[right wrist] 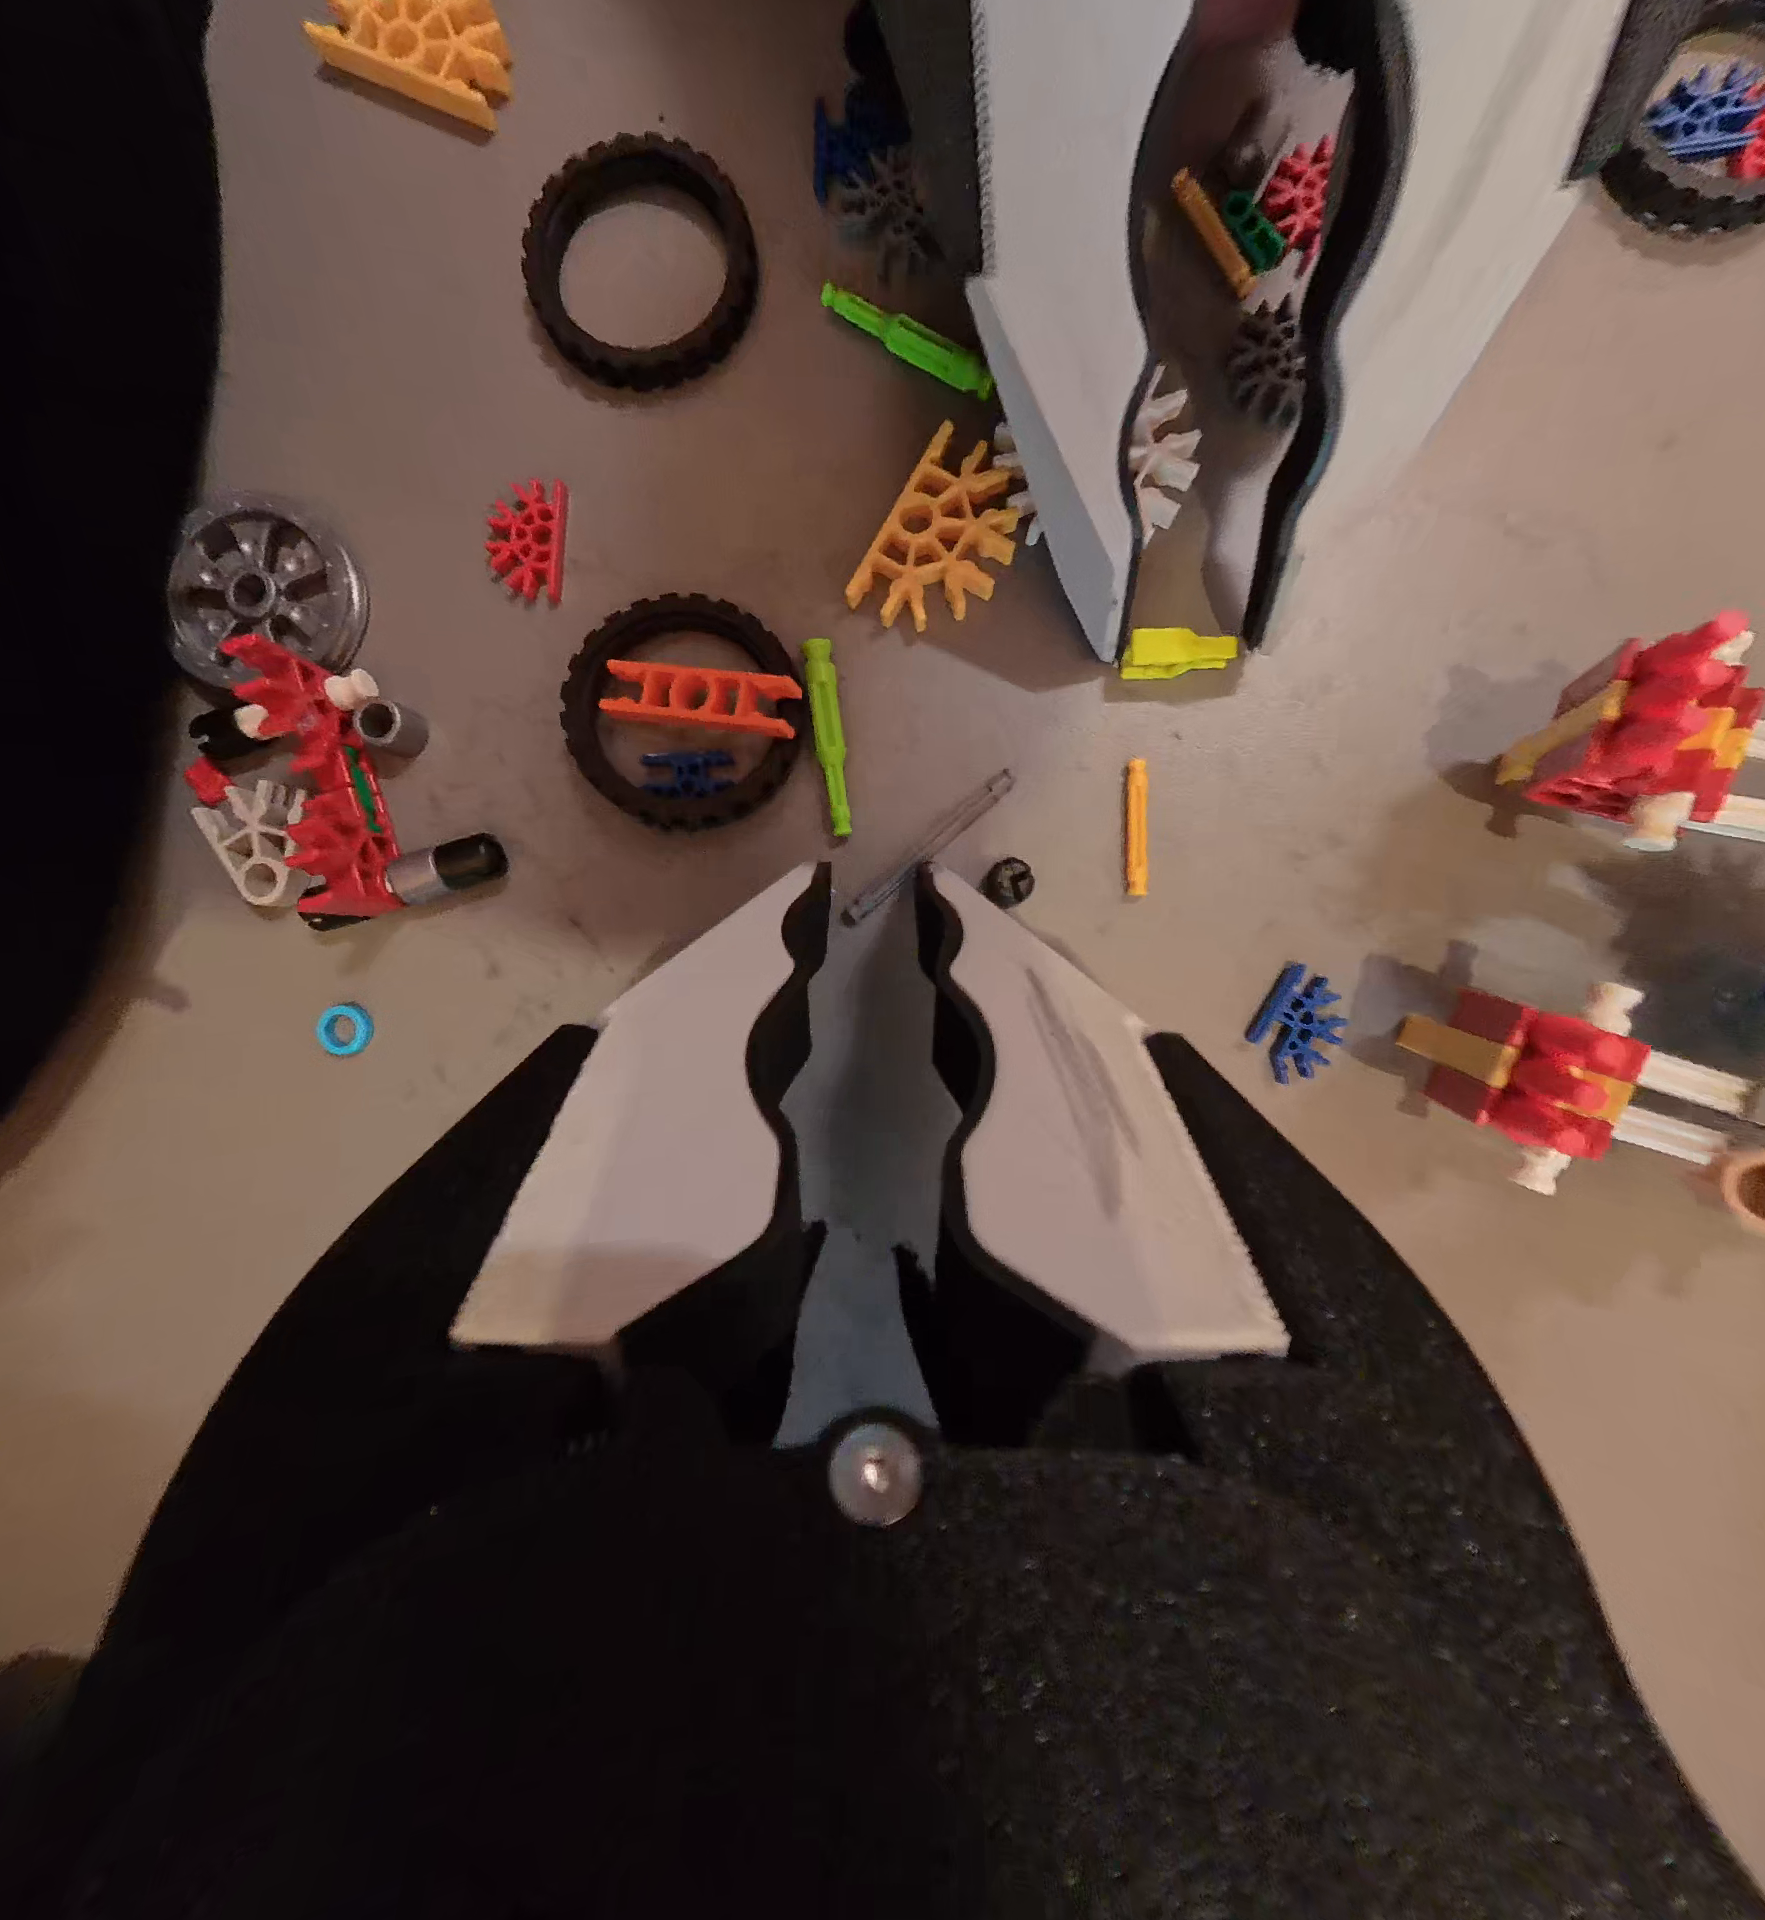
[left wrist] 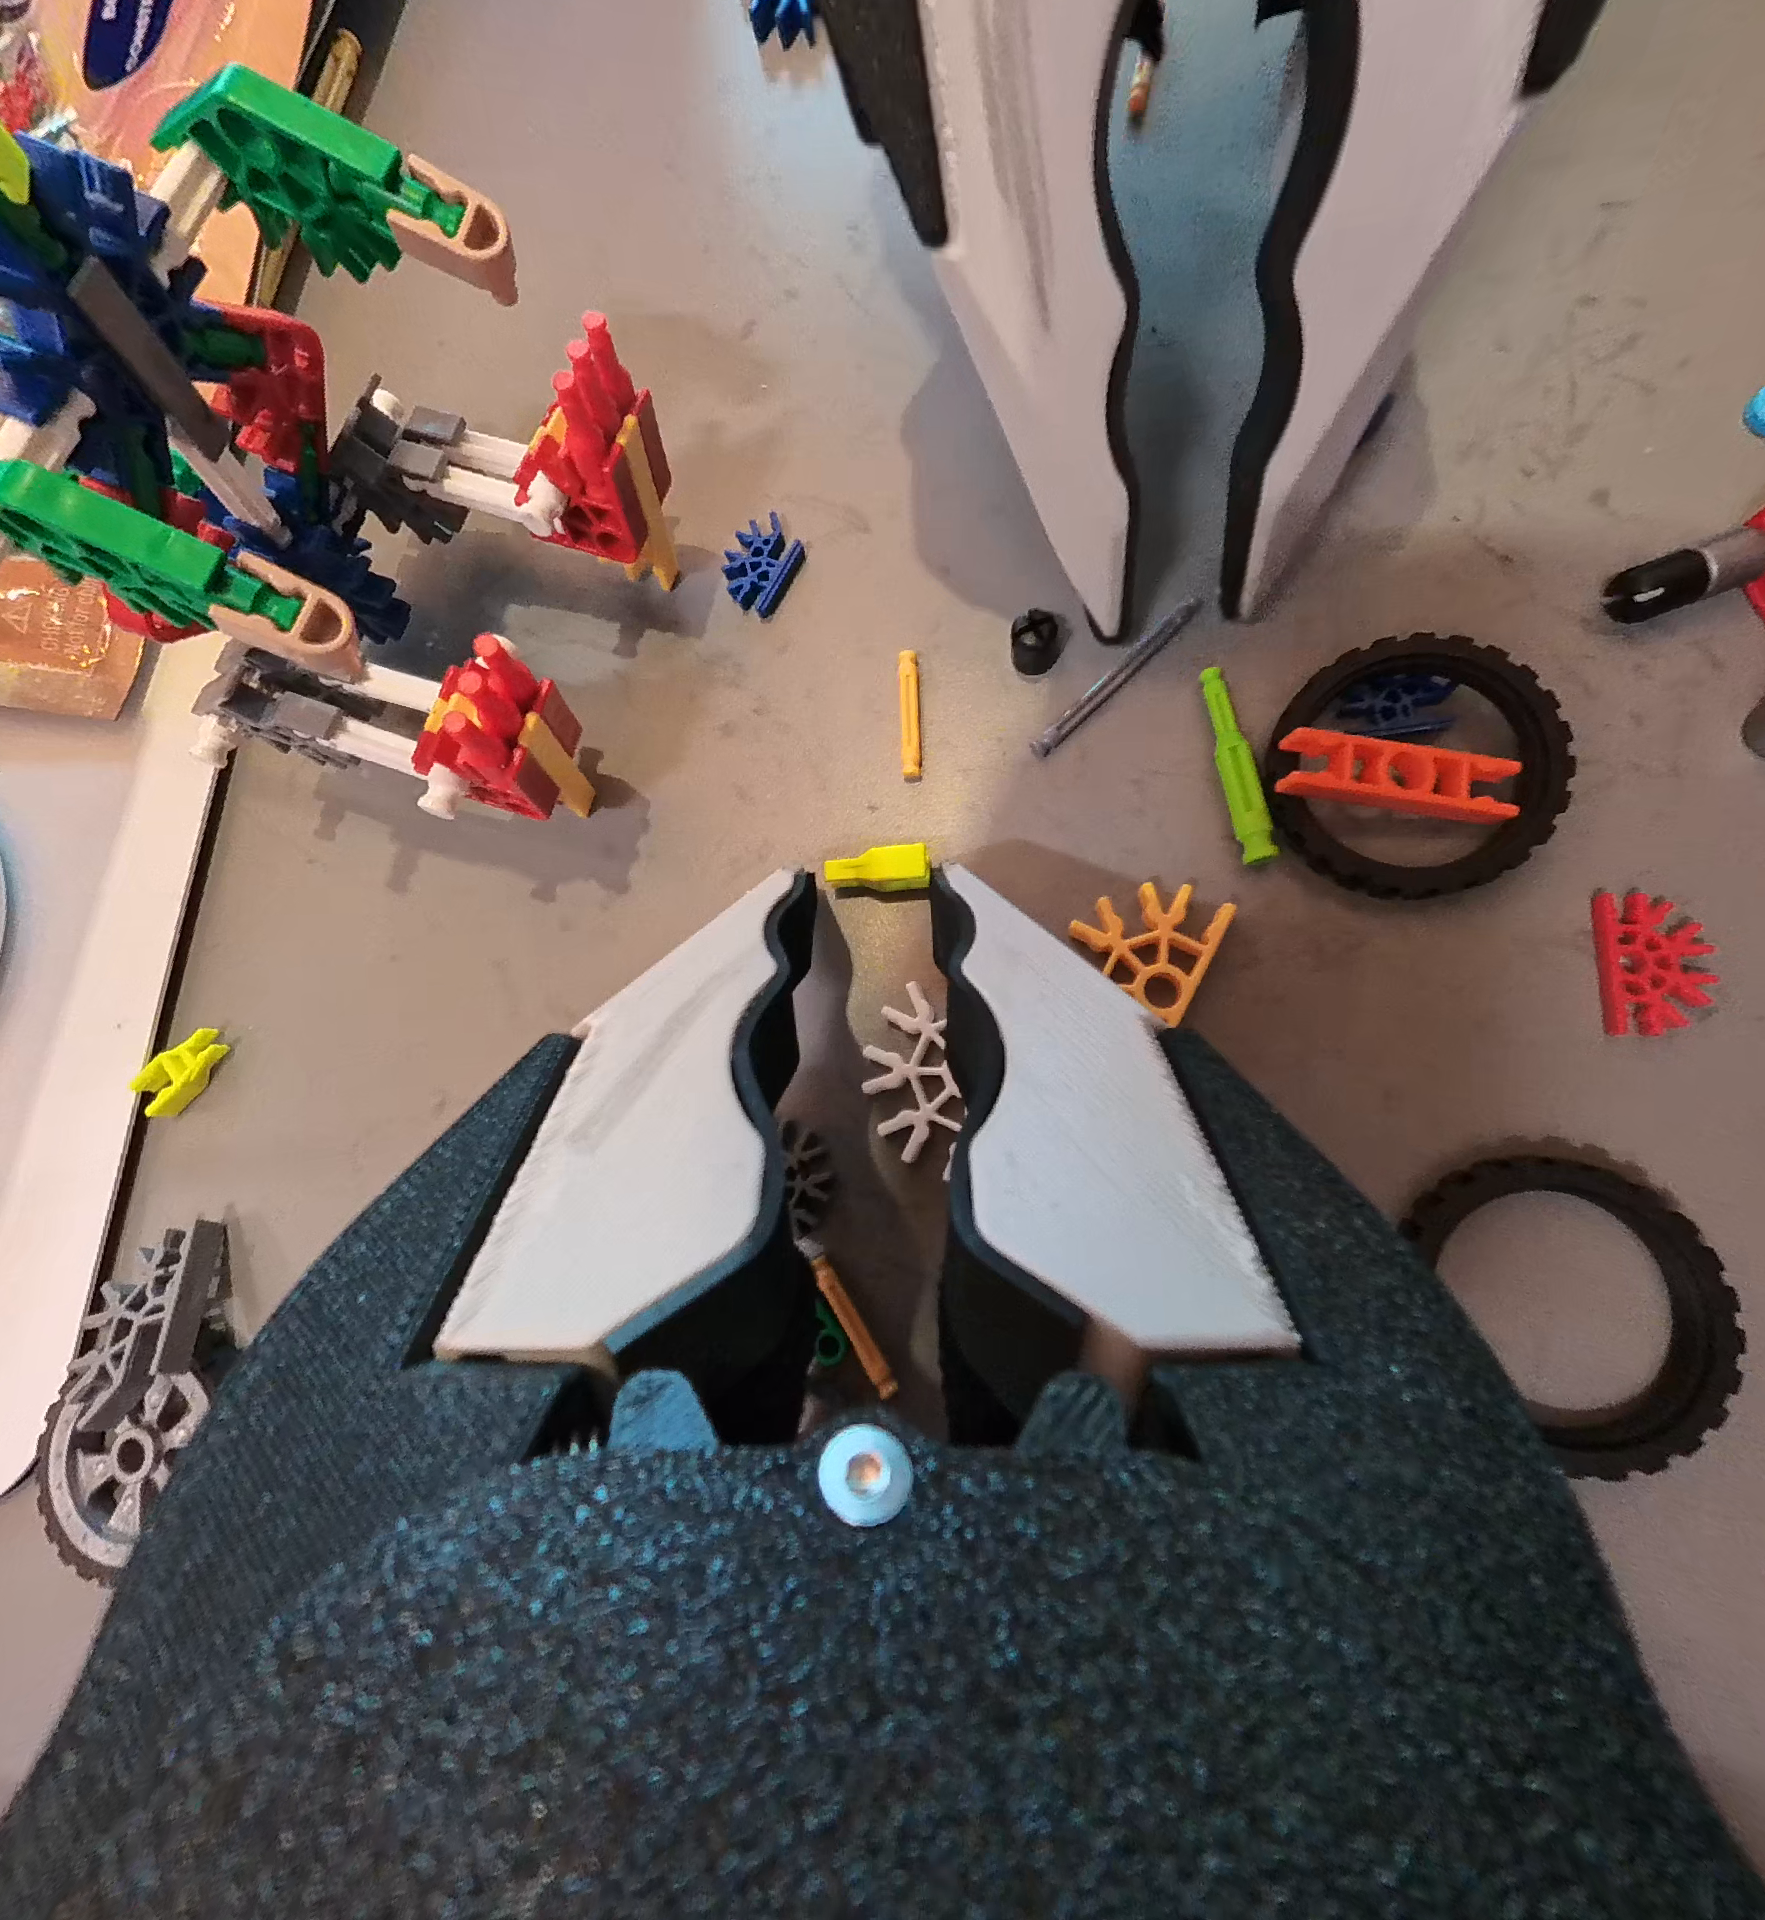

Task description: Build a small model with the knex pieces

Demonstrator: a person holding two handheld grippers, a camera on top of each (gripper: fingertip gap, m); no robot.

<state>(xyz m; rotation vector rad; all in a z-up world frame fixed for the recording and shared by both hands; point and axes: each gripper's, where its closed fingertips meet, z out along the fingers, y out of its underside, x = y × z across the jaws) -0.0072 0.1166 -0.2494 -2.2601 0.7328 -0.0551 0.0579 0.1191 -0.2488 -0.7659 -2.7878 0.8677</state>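
My left gripper (left wrist: 876, 883) is low over the grey table (left wrist: 649, 935), its tips closed on the two ends of a small yellow connector piece (left wrist: 878, 868). The right wrist view shows the same grip (right wrist: 1174, 652). A white snowflake connector (left wrist: 914, 1070) lies on the table under its jaws. My right gripper (right wrist: 873, 873) faces it from the other side, with a narrow gap between its tips and nothing held. Its tips straddle the near end of a thin grey rod (right wrist: 925, 831) lying on the table. It also shows in the left wrist view (left wrist: 1169, 618).
A multicoloured toy model (left wrist: 234, 436) with red feet stands at left on a white board (left wrist: 78, 1039). Loose parts lie around: a small orange-yellow rod (left wrist: 909, 715), a black cap (left wrist: 1036, 642), a green rod (left wrist: 1233, 764), tyres (left wrist: 1418, 769) (left wrist: 1574, 1320), an orange connector (left wrist: 1158, 945), a red connector (left wrist: 1647, 977). The grippers' ends are close to 7 centimeters from one another.
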